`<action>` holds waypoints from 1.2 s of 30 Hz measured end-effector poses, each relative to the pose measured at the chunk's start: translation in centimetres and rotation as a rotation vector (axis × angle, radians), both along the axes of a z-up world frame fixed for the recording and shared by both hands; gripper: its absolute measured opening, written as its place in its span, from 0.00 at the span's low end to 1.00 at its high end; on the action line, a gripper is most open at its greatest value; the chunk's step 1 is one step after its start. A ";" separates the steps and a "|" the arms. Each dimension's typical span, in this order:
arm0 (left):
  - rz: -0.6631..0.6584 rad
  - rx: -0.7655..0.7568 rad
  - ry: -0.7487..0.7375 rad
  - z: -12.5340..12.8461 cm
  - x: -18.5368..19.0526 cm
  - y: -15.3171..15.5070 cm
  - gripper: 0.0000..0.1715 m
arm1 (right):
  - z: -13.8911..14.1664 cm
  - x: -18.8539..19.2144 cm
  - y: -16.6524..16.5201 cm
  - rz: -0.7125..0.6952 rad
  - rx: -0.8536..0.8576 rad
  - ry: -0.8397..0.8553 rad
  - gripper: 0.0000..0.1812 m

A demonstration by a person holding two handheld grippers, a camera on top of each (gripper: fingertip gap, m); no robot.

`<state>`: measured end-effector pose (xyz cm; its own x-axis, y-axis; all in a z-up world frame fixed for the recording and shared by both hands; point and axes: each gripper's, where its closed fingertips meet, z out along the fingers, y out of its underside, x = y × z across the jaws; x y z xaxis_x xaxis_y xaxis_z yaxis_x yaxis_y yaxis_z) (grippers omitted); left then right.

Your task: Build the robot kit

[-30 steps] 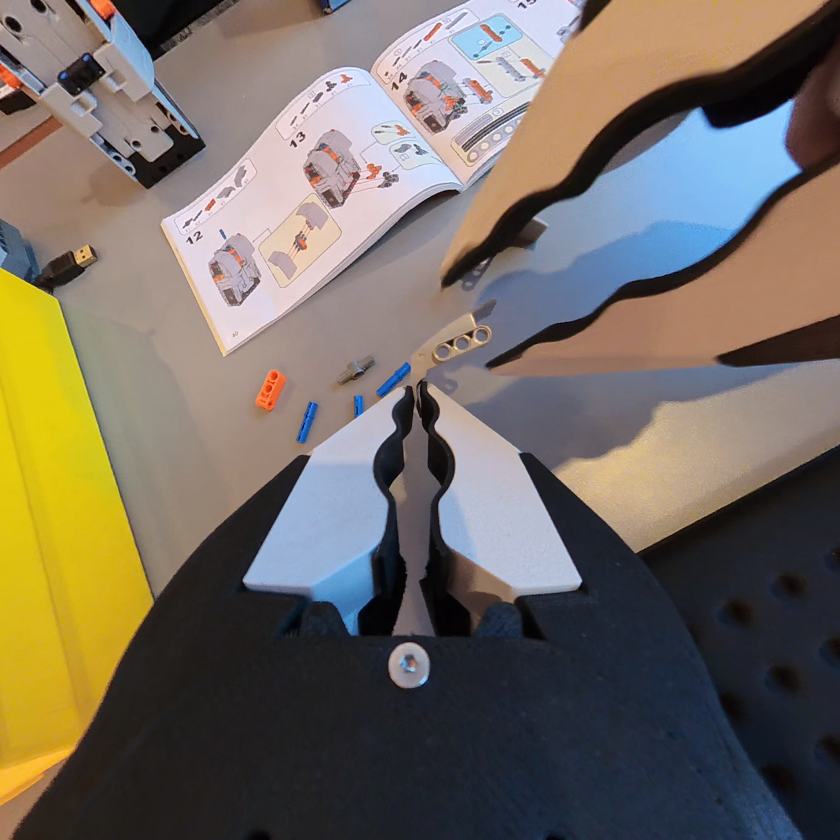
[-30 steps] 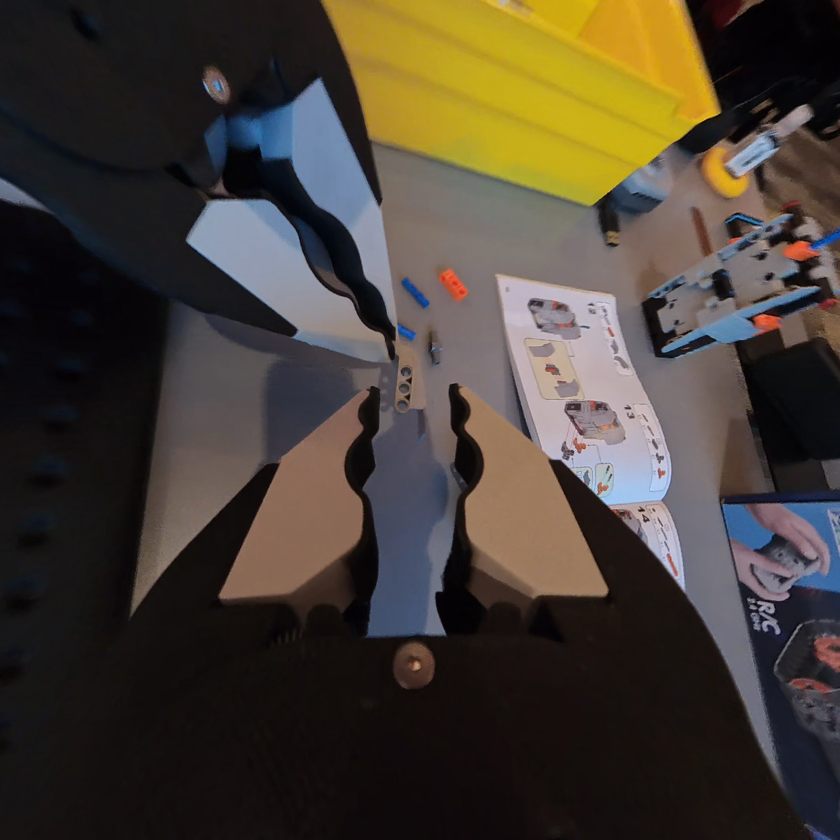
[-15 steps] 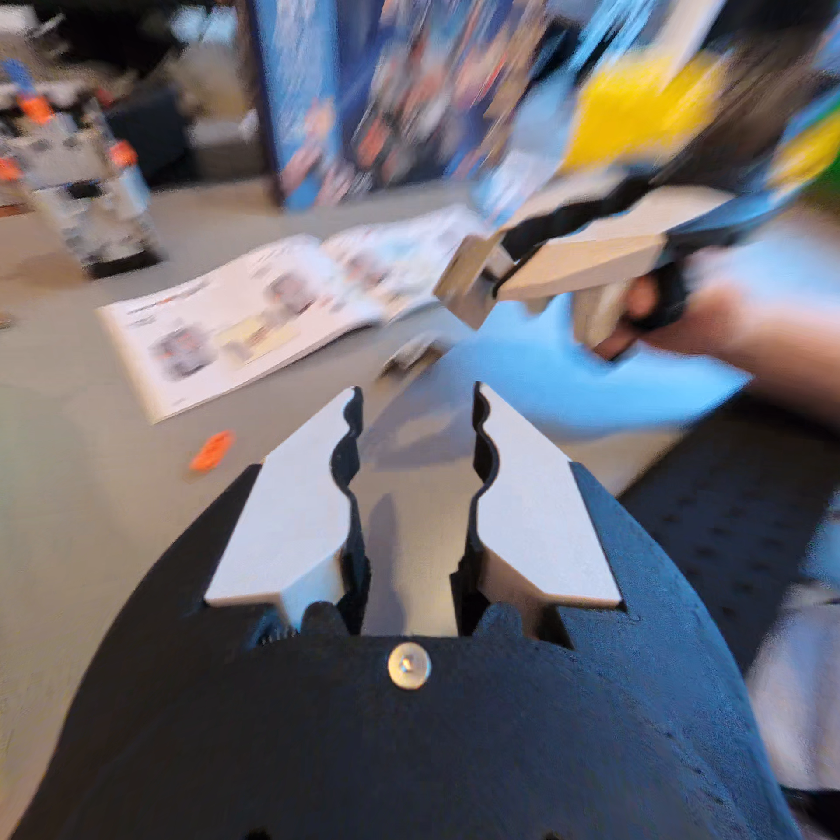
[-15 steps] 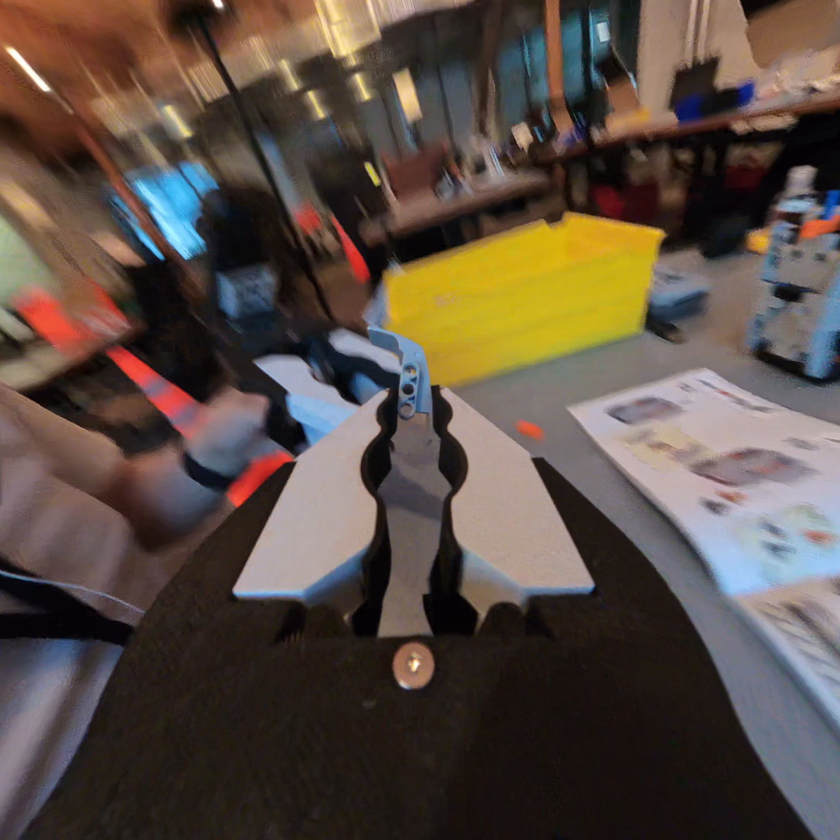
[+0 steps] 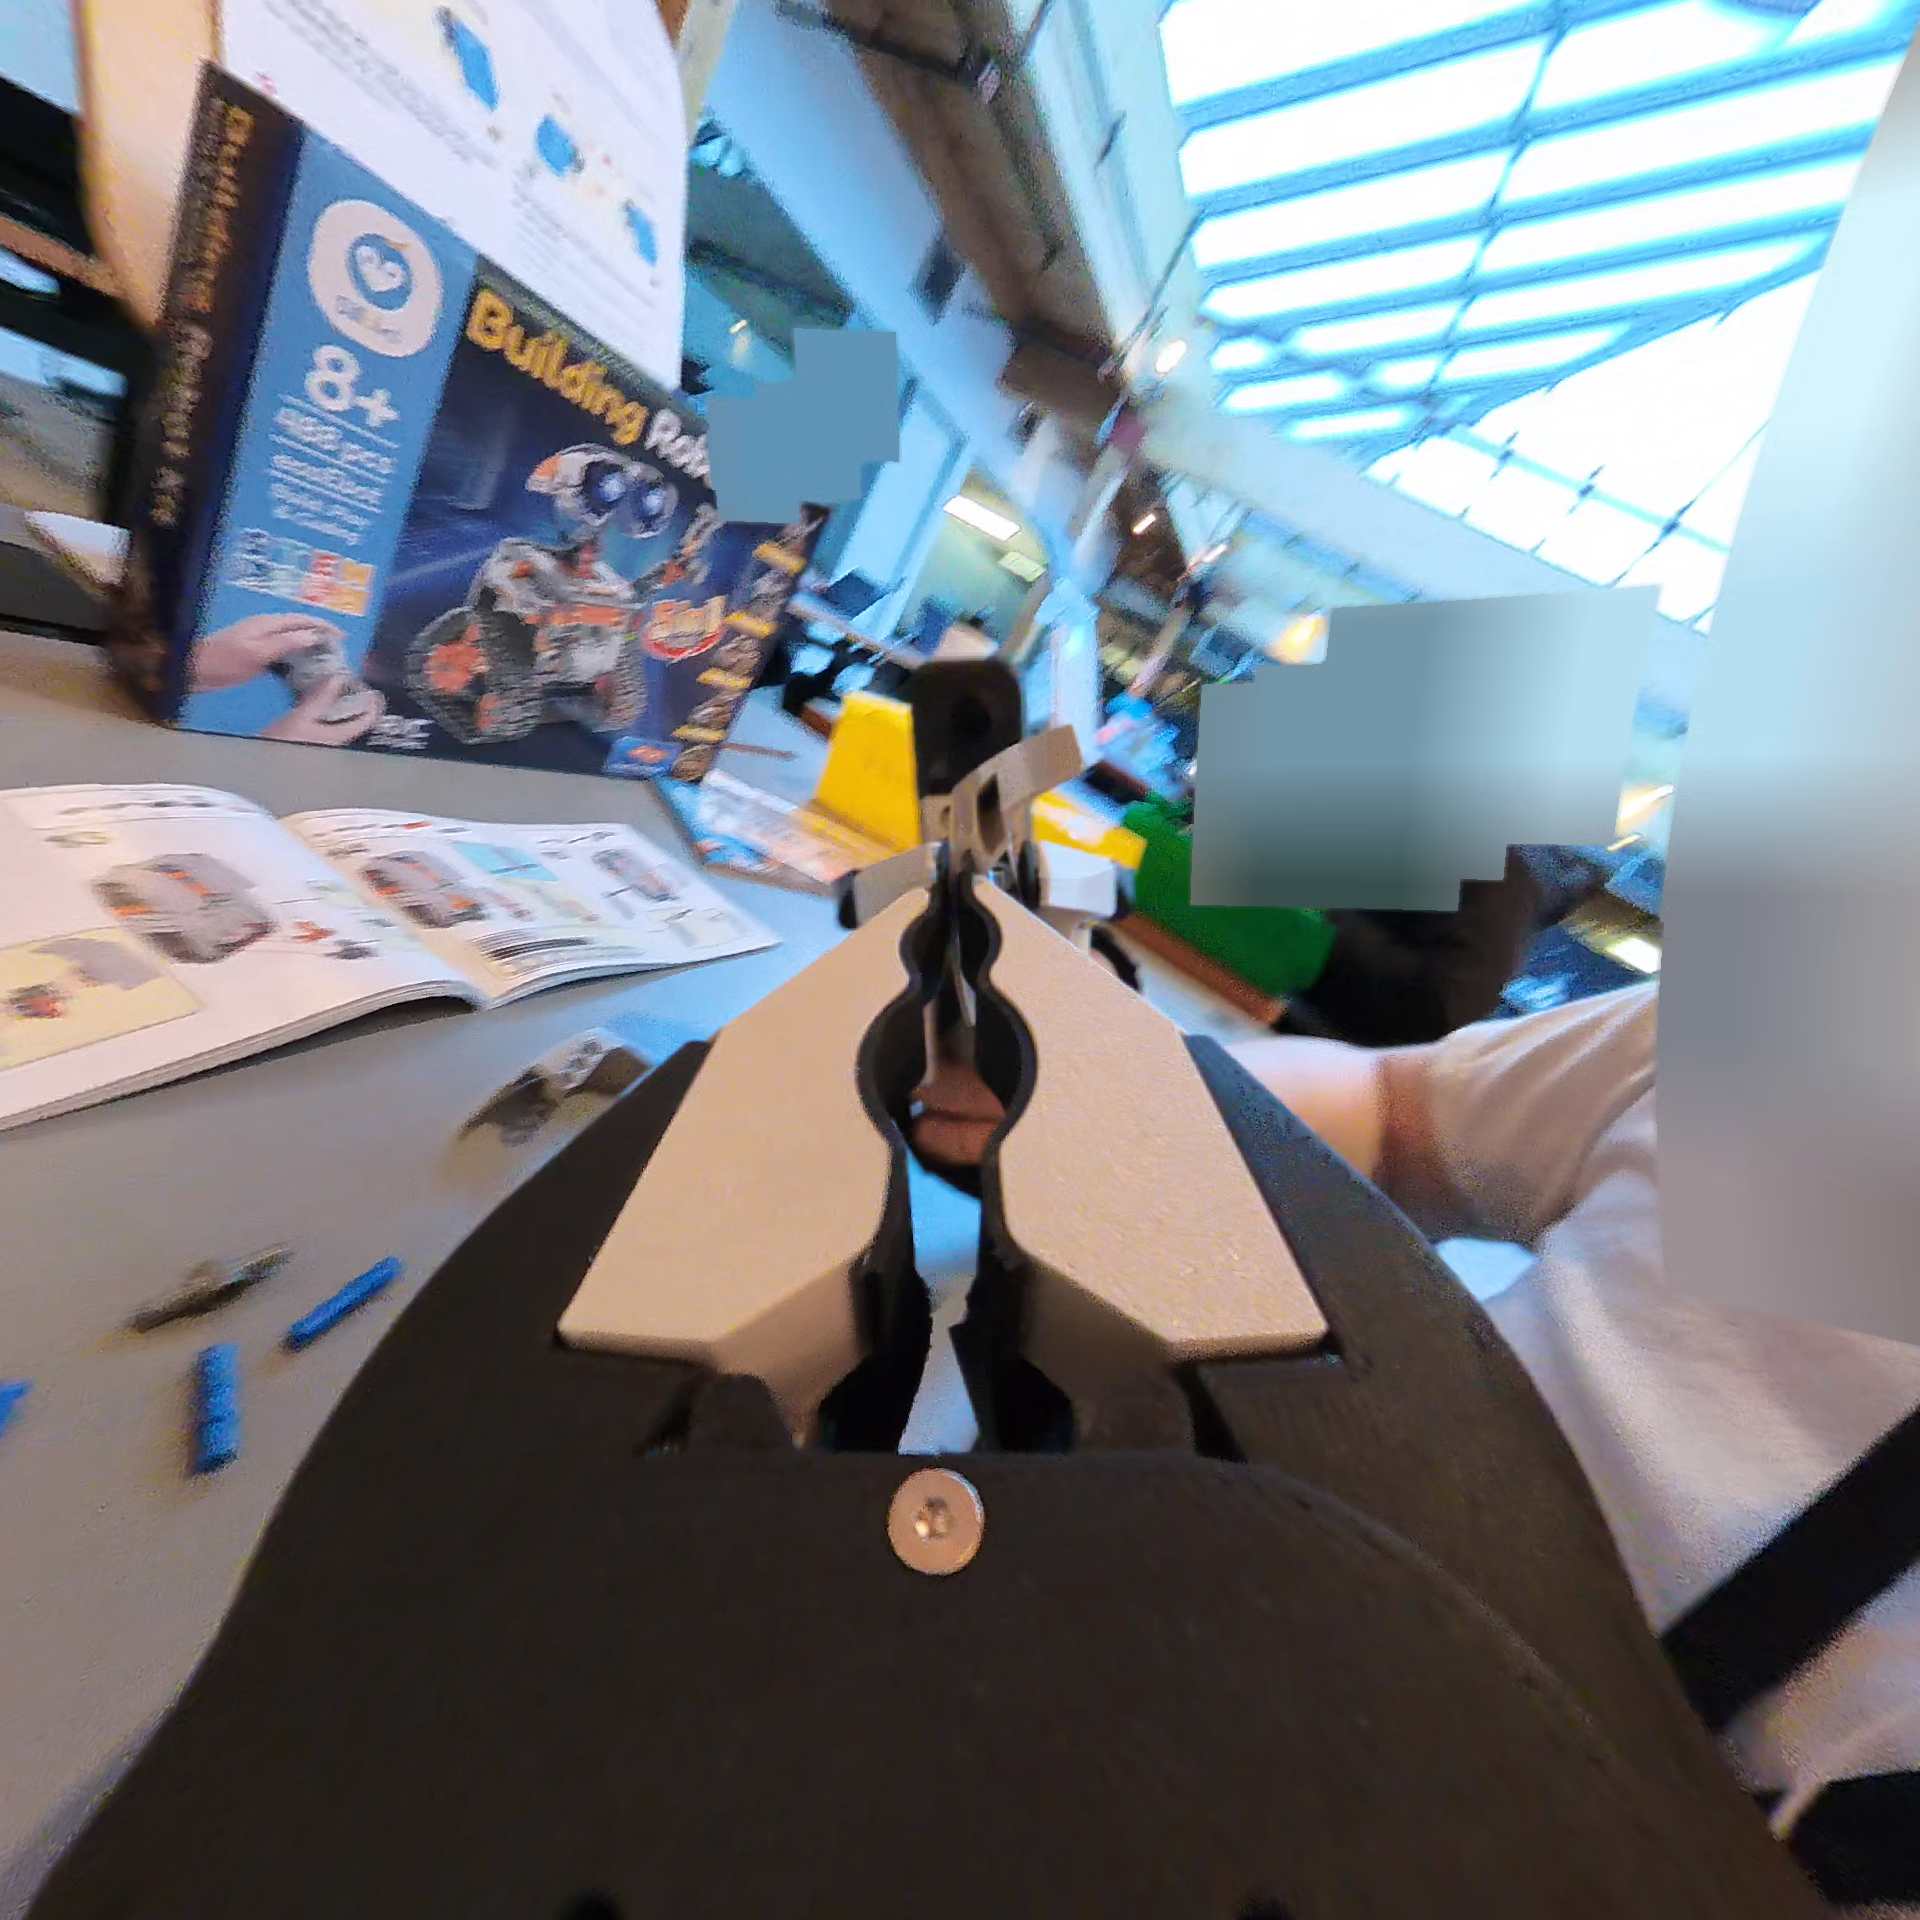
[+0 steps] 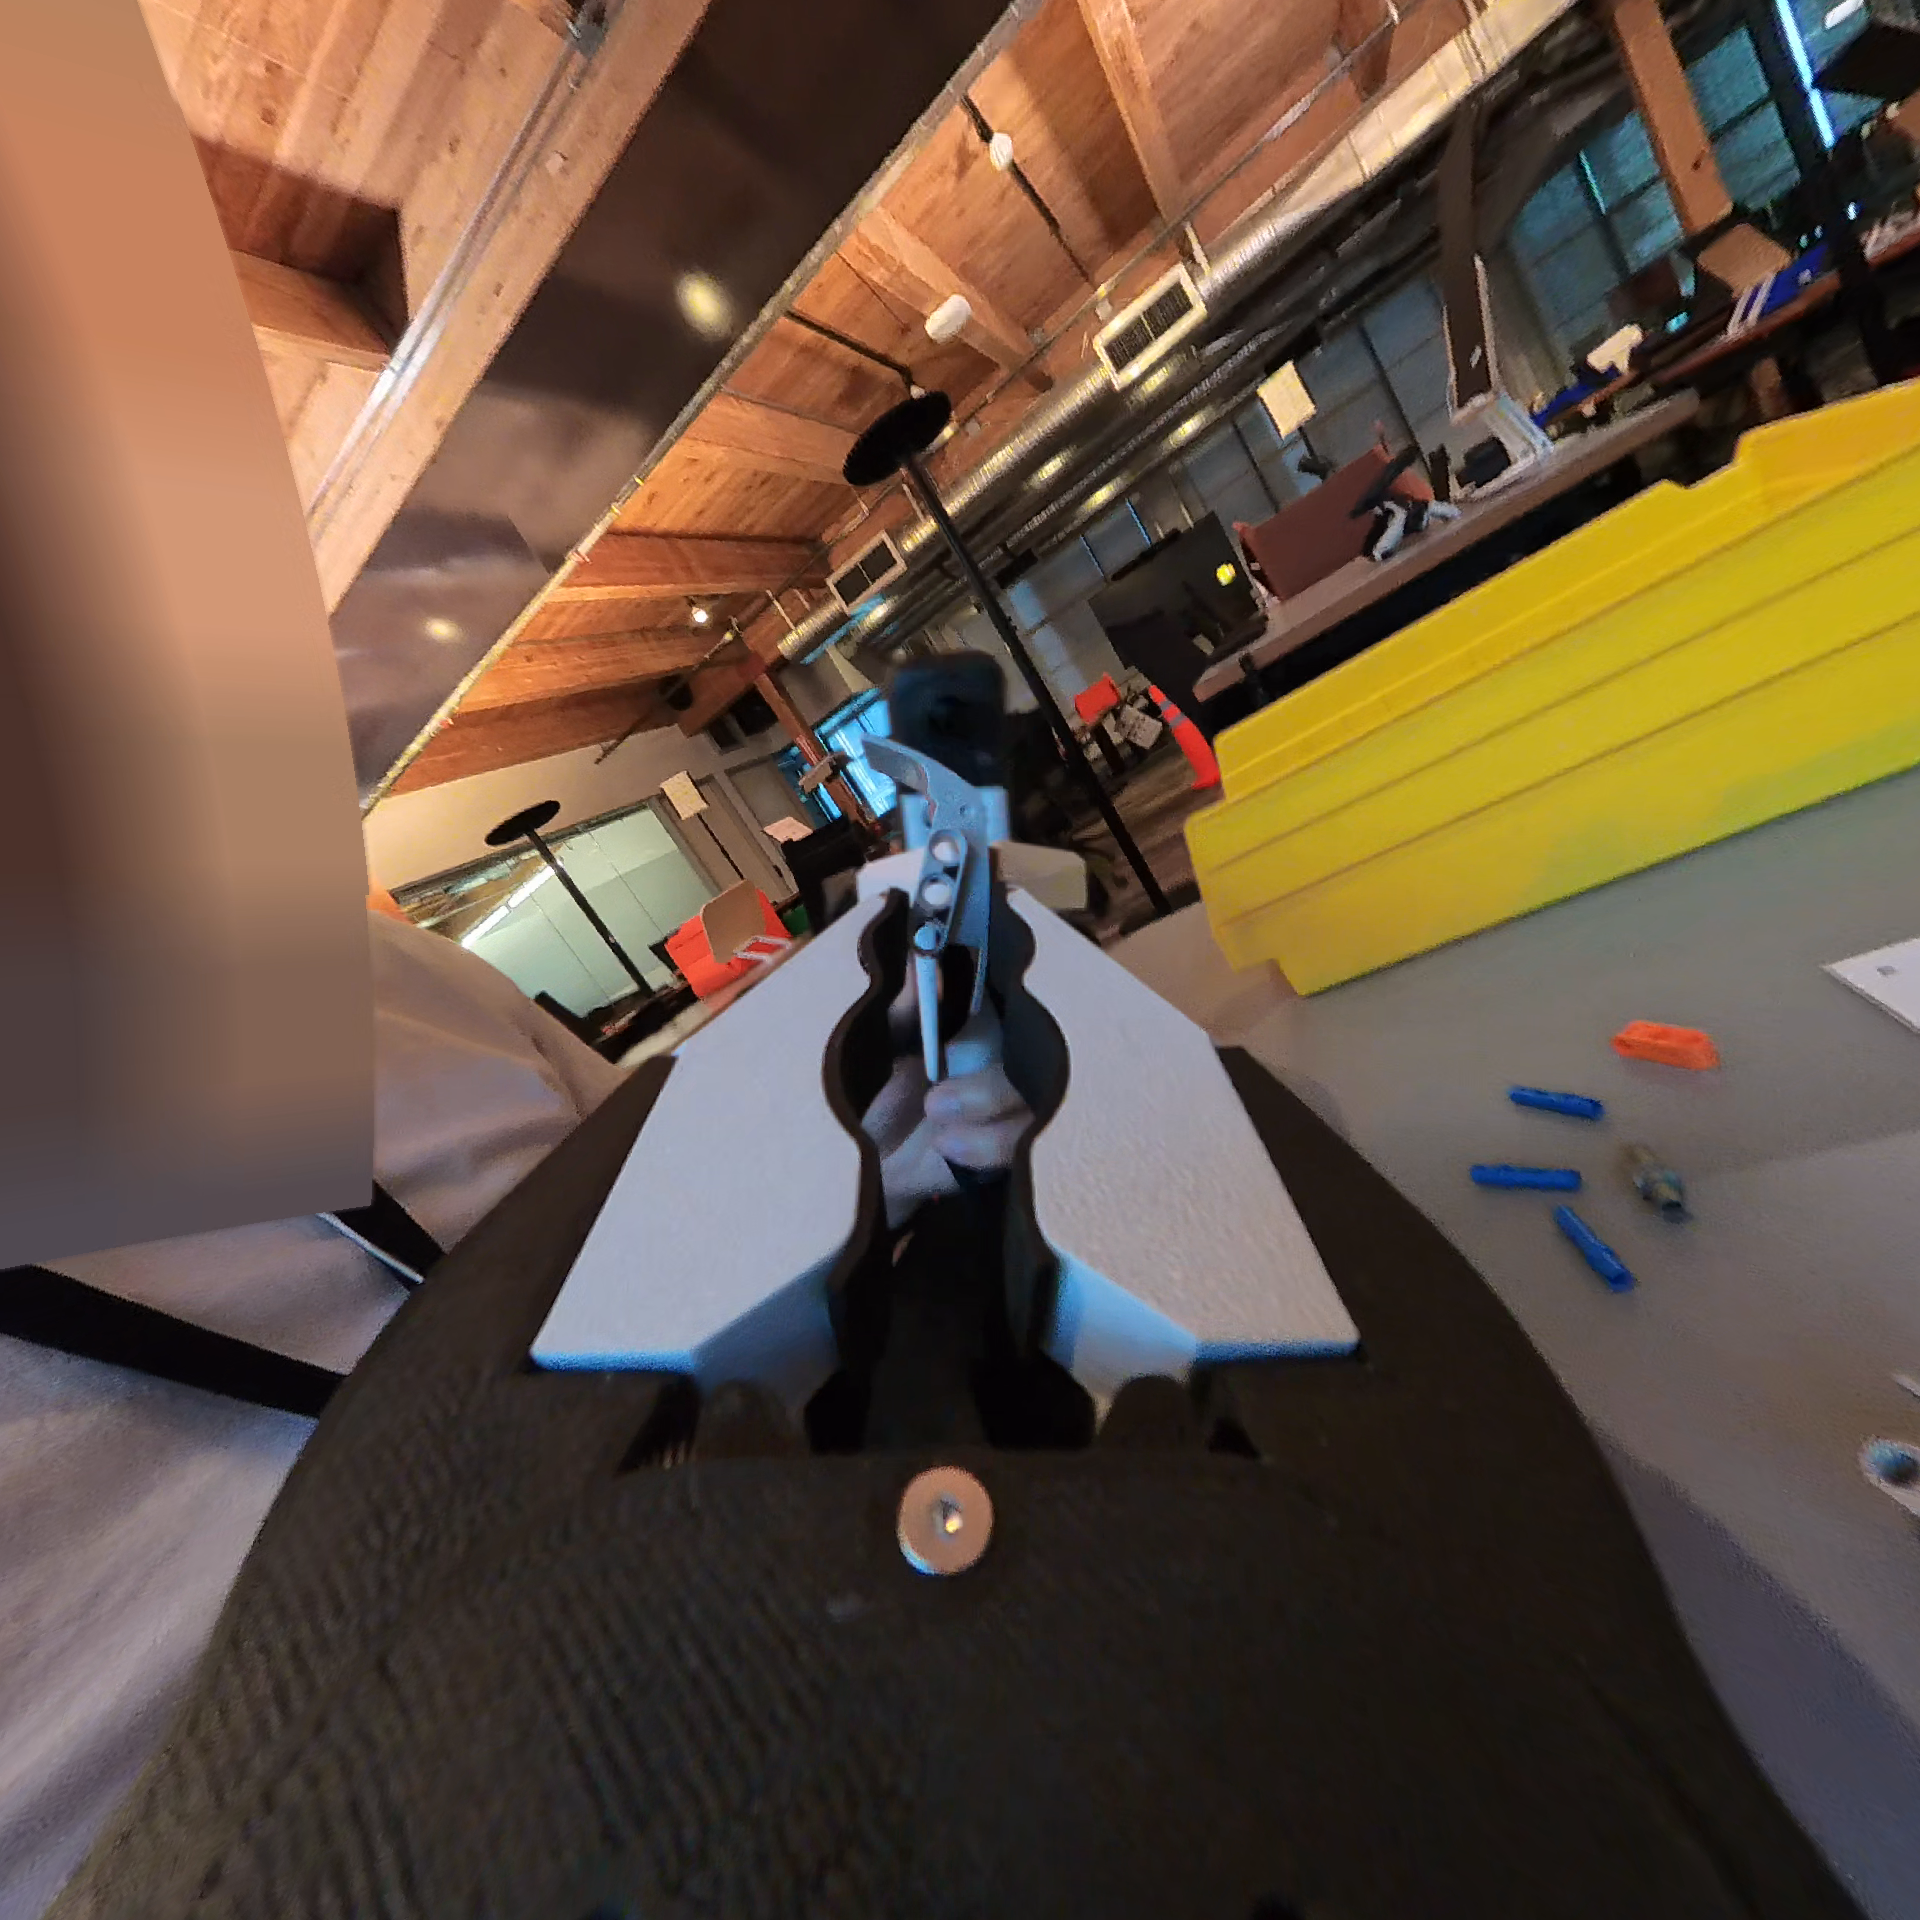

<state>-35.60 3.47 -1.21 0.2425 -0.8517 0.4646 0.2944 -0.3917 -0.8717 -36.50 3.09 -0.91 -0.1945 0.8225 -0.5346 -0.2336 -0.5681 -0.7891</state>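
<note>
Timber beams and silver ducts run overhead in a big open workshop, and below them a grey counter (image 6: 1558, 1039) carries the loose pieces. Both tools are raised above it and point at each other, tip to tip. The right hand-held gripper (image 6: 940, 914) is clenched on a thin grey plastic beam (image 6: 940, 894), a flat angled piece with a row of round holes, held upright between the wavy black pads; its top end pokes out above the tips. The left hand-held gripper (image 5: 956, 894) has its pale fingers nearly closed at the tips, and the same grey beam (image 5: 987, 800) sits right at them, seen edge-on; whether the left one truly grips it or only touches it I cannot tell. Each tool has pale matte fingers, smooth and wedge-shaped, set in a rough black printed body with one bright screw. On the counter to the right of the right tool lie three small blue pins (image 6: 1527, 1177), an orange connector (image 6: 1664, 1044) and a short dark grey axle piece (image 6: 1657, 1195), all apart from one another. A long yellow plastic bin (image 6: 1558, 810) with ribbed sides stands behind them. In the left wrist view an open instruction booklet (image 5: 343, 914) lies flat on the counter, and behind it a blue toy box (image 5: 416, 499) stands upright. A pale sleeve (image 5: 1507, 1091) shows past the left tool.
</note>
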 end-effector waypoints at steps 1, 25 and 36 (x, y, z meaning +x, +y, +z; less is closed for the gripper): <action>0.034 0.022 0.081 -0.6 -0.1 0.3 0.00 | -0.5 0.0 0.3 -0.002 0.011 -0.028 0.08; 0.251 0.086 1.116 -9.9 -2.8 2.3 0.00 | -7.6 -0.8 2.0 -0.483 1.188 -0.962 0.05; 0.337 0.098 1.108 -9.4 -3.6 3.0 0.14 | -7.0 0.5 3.6 -0.590 1.103 -0.981 0.00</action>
